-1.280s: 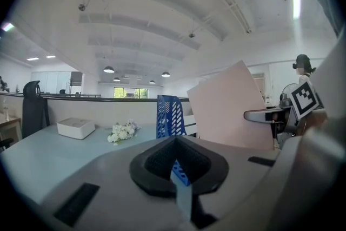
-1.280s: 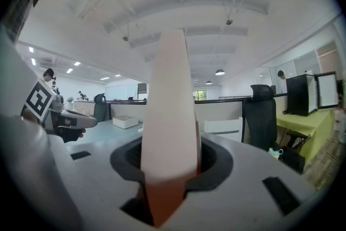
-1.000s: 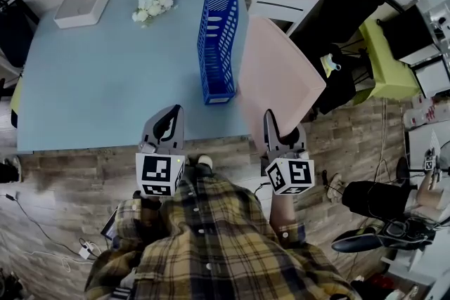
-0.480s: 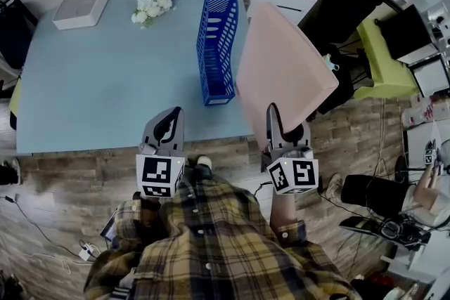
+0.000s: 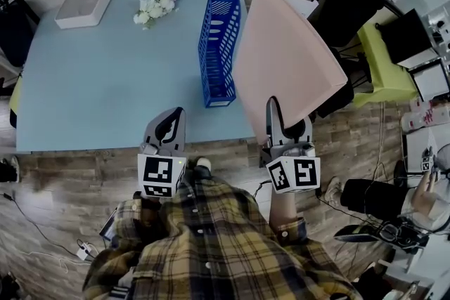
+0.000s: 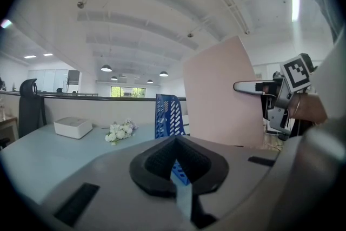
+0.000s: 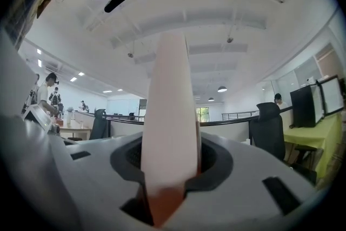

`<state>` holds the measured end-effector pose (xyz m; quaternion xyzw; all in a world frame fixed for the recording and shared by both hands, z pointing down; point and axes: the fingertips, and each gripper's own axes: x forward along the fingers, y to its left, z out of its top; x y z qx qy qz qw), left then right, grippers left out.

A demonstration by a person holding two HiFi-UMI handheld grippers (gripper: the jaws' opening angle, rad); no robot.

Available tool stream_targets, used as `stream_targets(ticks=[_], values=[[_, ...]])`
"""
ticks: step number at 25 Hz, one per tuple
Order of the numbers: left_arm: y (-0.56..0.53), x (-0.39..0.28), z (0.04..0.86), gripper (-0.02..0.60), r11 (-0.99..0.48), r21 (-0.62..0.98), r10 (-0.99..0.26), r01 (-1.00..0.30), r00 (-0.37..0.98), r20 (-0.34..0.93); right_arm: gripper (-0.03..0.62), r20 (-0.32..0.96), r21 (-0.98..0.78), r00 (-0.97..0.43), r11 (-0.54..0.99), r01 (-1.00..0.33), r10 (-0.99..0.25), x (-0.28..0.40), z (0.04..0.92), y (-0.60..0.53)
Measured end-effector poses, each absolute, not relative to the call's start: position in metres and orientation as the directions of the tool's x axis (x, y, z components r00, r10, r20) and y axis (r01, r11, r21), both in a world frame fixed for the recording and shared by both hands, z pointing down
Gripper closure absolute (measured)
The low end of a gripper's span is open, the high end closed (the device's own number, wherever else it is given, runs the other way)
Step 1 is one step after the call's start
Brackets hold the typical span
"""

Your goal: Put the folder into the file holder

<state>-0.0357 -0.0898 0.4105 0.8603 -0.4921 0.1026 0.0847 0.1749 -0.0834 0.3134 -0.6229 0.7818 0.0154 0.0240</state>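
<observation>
**Pink folder pinched beside the slotted blue holder**

The right gripper (image 5: 285, 128) pinches the near edge of the smooth, flat pink folder (image 5: 288, 53). The folder tilts in the air just right of the long, slotted blue plastic file holder (image 5: 218, 46), which stands on the matte light-blue table (image 5: 105, 88). The left gripper (image 5: 169, 128) has its ribbed black jaws pressed together on nothing.

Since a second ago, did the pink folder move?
Yes. The pink folder rose; its top edge now lines up with the far end of the blue file holder.
</observation>
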Motion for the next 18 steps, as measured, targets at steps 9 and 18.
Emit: stream_targets(ticks=[9, 18], values=[[-0.098, -0.042, 0.412, 0.589, -0.488, 0.056, -0.834, -0.871, 0.485, 0.264, 0.439, -0.068, -0.036, -0.264, 0.267, -0.963, -0.962, 0.152, 0.312, -0.104], [-0.095, -0.050, 0.411, 0.589, -0.458, 0.051, -0.849, -0.887, 0.454, 0.270, 0.439, -0.081, -0.079, -0.265, 0.272, -0.959, -0.961, 0.136, 0.315, -0.120]])
